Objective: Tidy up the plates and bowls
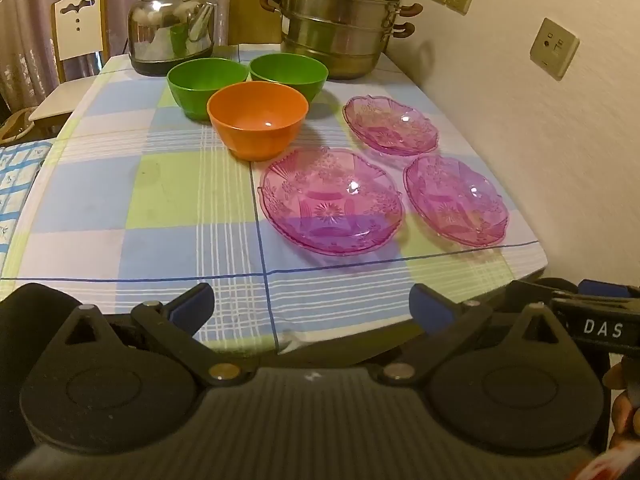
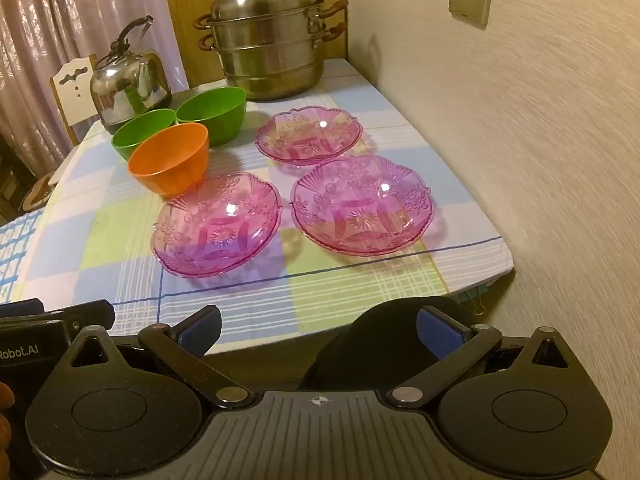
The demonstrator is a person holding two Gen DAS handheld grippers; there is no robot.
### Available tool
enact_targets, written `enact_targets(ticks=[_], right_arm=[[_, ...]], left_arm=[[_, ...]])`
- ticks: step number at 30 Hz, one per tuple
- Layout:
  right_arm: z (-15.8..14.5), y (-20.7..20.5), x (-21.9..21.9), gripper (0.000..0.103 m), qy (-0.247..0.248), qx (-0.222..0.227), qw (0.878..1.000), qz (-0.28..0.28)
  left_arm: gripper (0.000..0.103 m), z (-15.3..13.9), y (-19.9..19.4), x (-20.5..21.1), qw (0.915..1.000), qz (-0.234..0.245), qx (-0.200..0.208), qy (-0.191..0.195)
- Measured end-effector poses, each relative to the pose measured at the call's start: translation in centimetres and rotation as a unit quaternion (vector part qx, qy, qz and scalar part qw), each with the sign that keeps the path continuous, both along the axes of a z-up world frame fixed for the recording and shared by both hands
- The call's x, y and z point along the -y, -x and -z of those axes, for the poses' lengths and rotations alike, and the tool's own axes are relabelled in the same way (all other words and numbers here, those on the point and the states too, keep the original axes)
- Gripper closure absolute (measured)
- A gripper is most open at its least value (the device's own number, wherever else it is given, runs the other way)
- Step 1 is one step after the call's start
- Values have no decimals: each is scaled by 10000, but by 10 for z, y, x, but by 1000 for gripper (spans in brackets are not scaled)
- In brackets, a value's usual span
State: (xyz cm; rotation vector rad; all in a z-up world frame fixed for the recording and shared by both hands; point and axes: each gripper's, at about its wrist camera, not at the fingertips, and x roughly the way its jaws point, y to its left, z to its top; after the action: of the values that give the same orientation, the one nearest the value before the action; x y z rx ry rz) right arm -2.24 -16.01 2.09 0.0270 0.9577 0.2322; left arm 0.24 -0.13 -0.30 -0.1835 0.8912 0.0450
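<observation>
Three pink see-through plates lie apart on the checked tablecloth (image 1: pixel 168 200): a near-left plate (image 1: pixel 331 200) (image 2: pixel 216 224), a near-right plate (image 1: pixel 456 200) (image 2: pixel 363 205) and a far plate (image 1: pixel 391 125) (image 2: pixel 309 134). An orange bowl (image 1: pixel 258 119) (image 2: pixel 170 158) stands in front of two green bowls (image 1: pixel 206 86) (image 1: pixel 289 74) (image 2: pixel 142 132) (image 2: pixel 214 114). My left gripper (image 1: pixel 312 304) hangs open over the table's near edge, nothing between its blue pads. My right gripper (image 2: pixel 318 330) is open too, short of the table's near edge.
A steel kettle (image 1: pixel 172 28) (image 2: pixel 128 80) and a stacked steel steamer pot (image 1: pixel 340 20) (image 2: pixel 268 36) stand at the back of the table. A wall with sockets (image 1: pixel 554 48) runs along the right. A chair (image 1: pixel 80 24) stands at the far left.
</observation>
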Motion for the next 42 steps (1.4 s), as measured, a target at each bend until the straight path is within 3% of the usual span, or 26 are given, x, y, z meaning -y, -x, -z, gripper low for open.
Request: enact_targets(ticks=[42], right_arm=[[3, -2, 3, 0, -2, 2, 10000, 17]], left_arm=[[0, 3, 1, 1, 10000, -8, -14, 21]])
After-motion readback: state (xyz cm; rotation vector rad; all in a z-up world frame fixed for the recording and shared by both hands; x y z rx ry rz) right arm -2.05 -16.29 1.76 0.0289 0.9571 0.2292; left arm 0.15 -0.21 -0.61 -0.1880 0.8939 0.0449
